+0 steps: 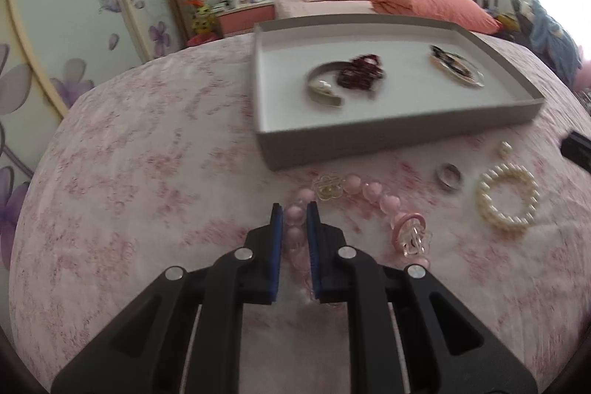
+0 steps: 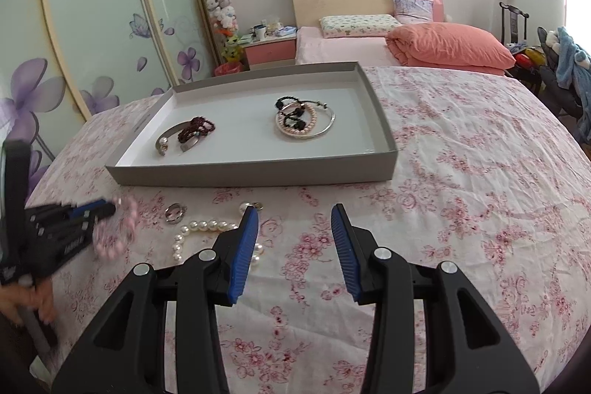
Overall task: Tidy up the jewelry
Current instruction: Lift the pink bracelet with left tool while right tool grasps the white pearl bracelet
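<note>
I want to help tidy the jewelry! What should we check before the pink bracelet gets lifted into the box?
1. Left gripper shut on the pink bracelet: ok, a bead sits between its fingers.
2. Grip firm enough to lift: cannot tell, the picture is blurred.
3. Free room in the box: ok, bare floor between the dark red beads and the bangles.
4. Right gripper out of the way: ok, open and empty over the cloth.
5. Pearl bracelet and ring clear of the pink beads: ok, they lie apart.
</note>
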### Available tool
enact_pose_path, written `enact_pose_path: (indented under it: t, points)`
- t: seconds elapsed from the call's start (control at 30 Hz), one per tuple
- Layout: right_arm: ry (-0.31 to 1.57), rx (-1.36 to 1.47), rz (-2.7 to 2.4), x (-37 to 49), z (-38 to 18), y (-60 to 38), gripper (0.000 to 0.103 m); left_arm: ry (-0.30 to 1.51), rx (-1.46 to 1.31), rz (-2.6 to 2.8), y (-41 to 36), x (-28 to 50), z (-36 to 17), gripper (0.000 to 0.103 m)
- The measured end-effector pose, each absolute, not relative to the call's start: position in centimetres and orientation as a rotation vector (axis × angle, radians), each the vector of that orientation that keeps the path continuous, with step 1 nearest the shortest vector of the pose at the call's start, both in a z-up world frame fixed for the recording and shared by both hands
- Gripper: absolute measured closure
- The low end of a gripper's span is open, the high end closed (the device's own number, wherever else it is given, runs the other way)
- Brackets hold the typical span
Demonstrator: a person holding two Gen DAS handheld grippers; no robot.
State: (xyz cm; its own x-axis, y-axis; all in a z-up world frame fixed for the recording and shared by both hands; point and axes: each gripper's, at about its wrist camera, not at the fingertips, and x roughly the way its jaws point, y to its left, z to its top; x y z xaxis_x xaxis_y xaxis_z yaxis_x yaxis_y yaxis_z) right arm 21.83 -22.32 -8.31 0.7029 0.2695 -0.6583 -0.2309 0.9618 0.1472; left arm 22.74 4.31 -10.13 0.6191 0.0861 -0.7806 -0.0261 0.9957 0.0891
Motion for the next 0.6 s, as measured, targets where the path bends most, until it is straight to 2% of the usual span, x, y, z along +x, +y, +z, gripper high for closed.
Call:
enact_pose_path:
  t: [0.4, 0.57, 0.6]
  points:
    - [0.862, -0.056, 0.331, 22.4, -10.6, -19.1, 0.061, 0.903, 0.012, 0.091, 5.7, 24.3, -10.0, 0.089]
    - [0.887, -0.1, 0.33, 22.7, -11.2, -18.3, 0.075, 0.903, 0.007, 0.089, 5.8, 24.4, -10.0, 0.089]
    - [0.884, -0.113, 0.328, 22.6, -11.2, -18.2, 0.083, 0.903, 0.006, 0.088, 5.8, 24.3, -10.0, 0.089]
